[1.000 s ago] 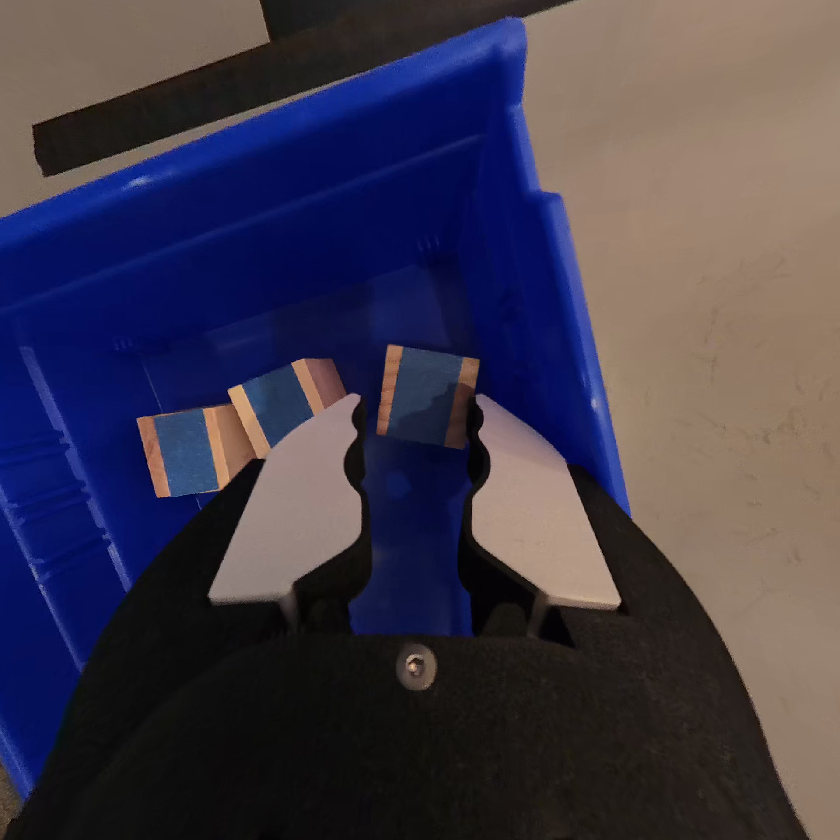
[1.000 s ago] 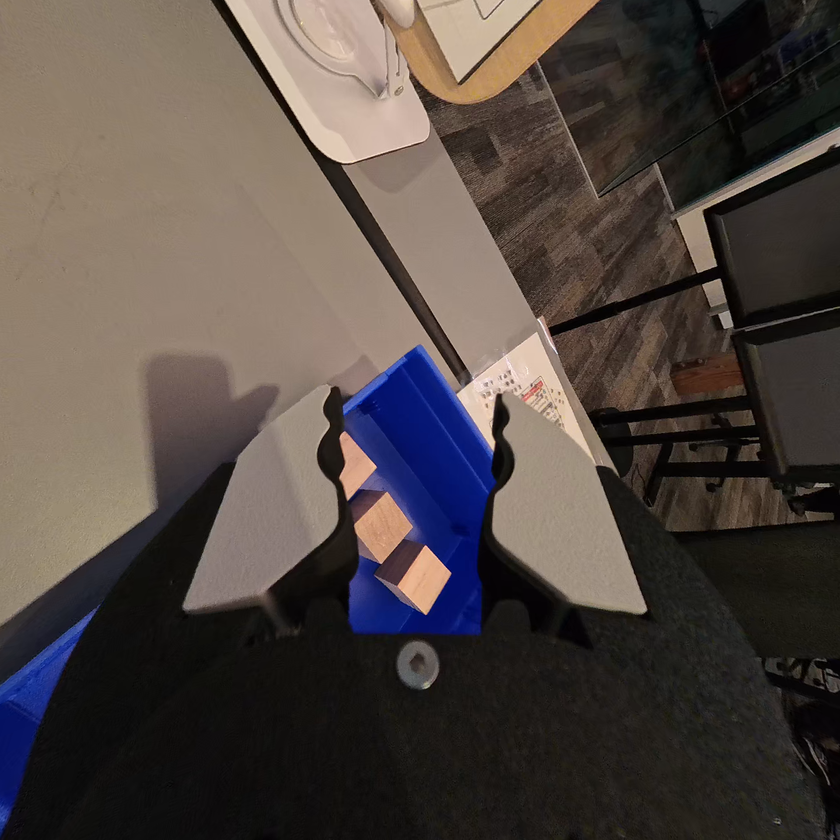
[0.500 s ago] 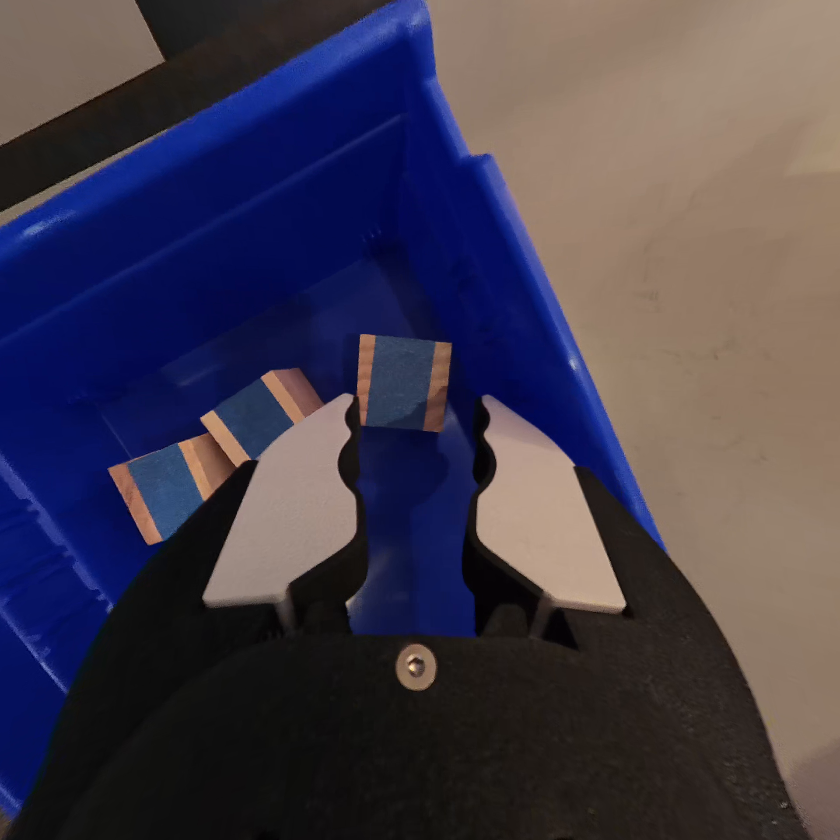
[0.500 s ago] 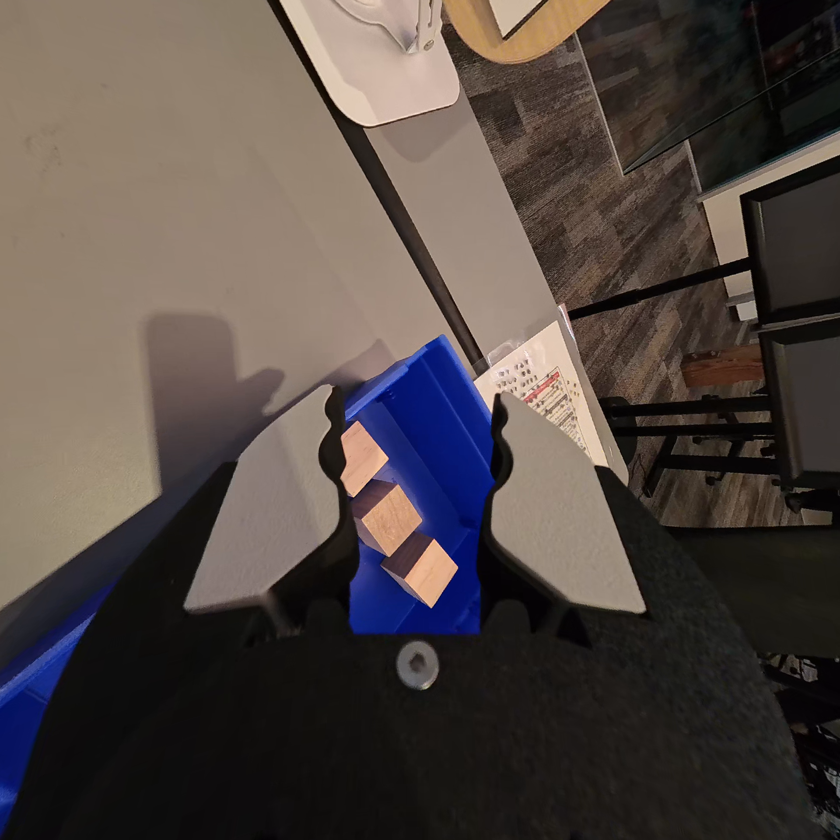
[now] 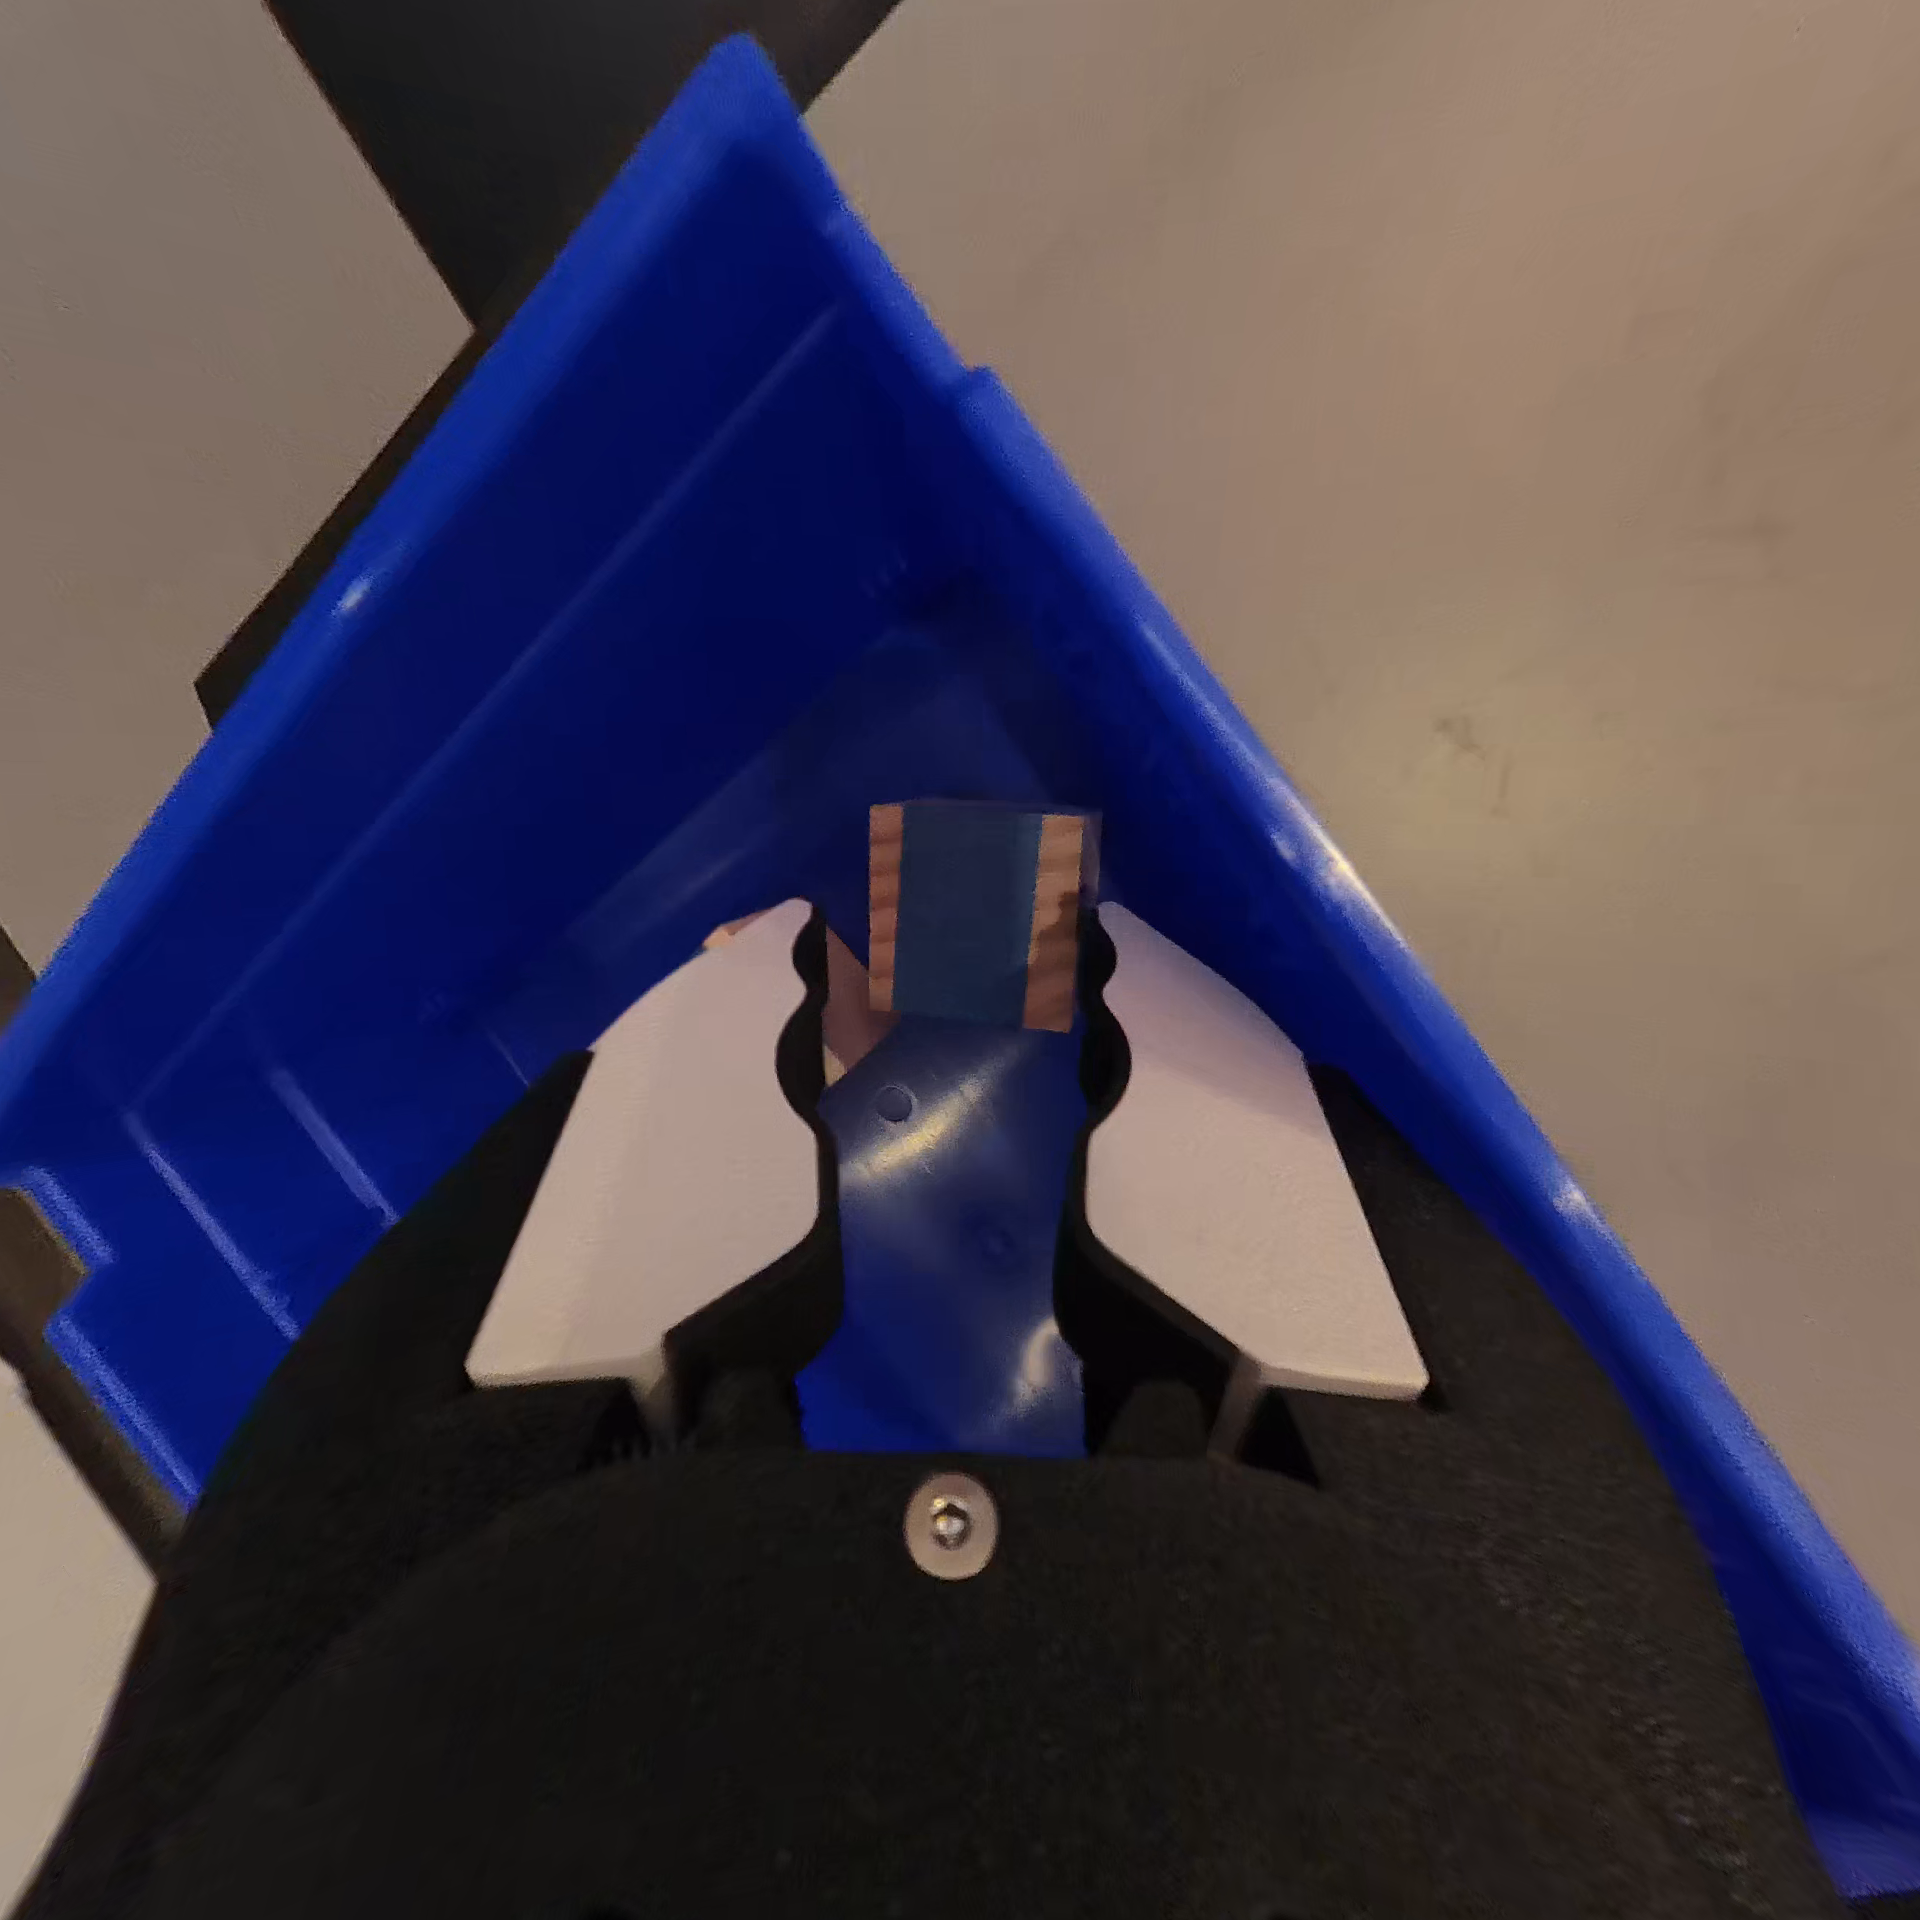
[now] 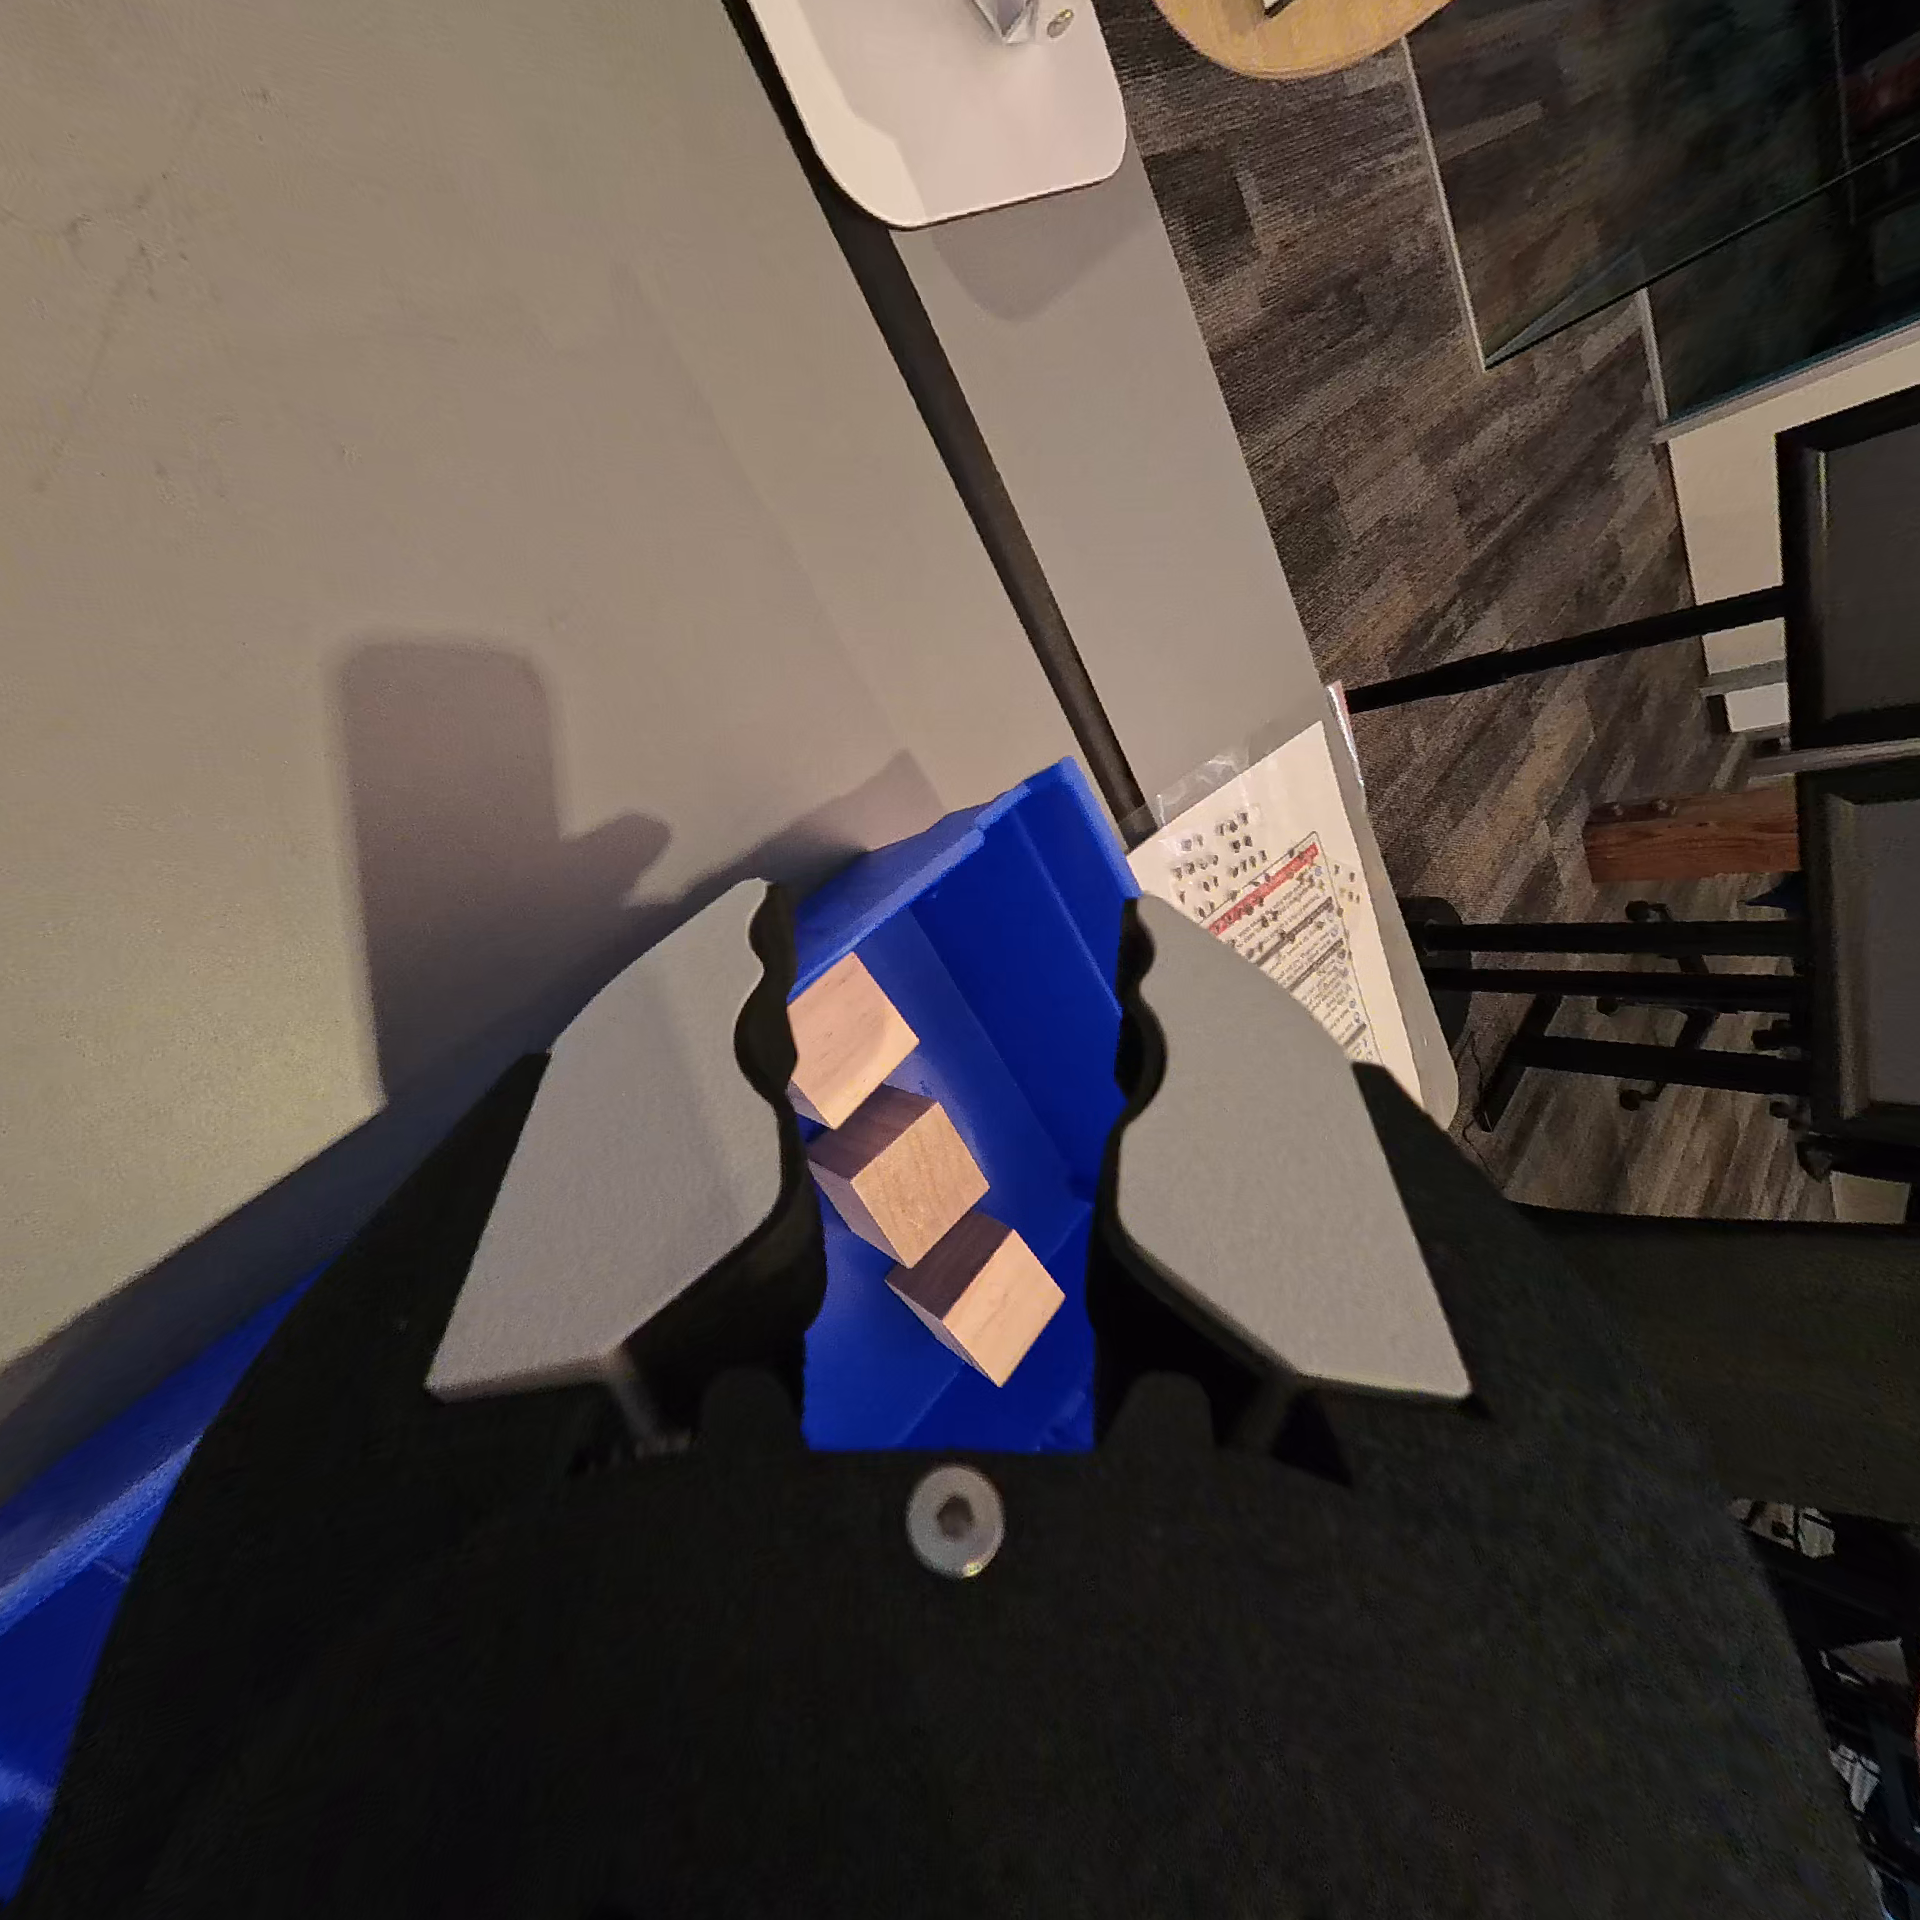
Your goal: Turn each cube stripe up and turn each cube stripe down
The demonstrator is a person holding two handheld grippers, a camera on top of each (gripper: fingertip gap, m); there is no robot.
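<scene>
In the left wrist view a blue bin [image 5: 623, 644] holds a wooden cube [image 5: 971, 914] with its blue stripe facing up, near the bin's far corner. My left gripper [image 5: 951, 935] is open with a fingertip on each side of this cube. The right fingertip [image 5: 1107, 935] is close to the cube's edge. A second cube [image 5: 844, 1013] shows only as a sliver behind the left finger. In the right wrist view another blue bin [image 6: 1023, 925] holds three cubes with plain wood up [image 6: 847, 1039] [image 6: 909, 1179] [image 6: 987, 1304]. My right gripper [image 6: 951, 935] is open and empty above them.
Both bins stand on a grey table [image 6: 312, 416]. A black seam [image 6: 966, 436] crosses it. A white stand base [image 6: 956, 114] sits at the far end and a laminated sheet [image 6: 1278, 935] lies by the right bin. The corner of another blue bin [image 6: 62, 1558] shows lower left.
My left gripper has turned and moved in on the rightmost striped cube, which now lies between its fingertips. The other two striped cubes have gone behind the left finger. My right gripper has come slightly closer to its bin.
</scene>
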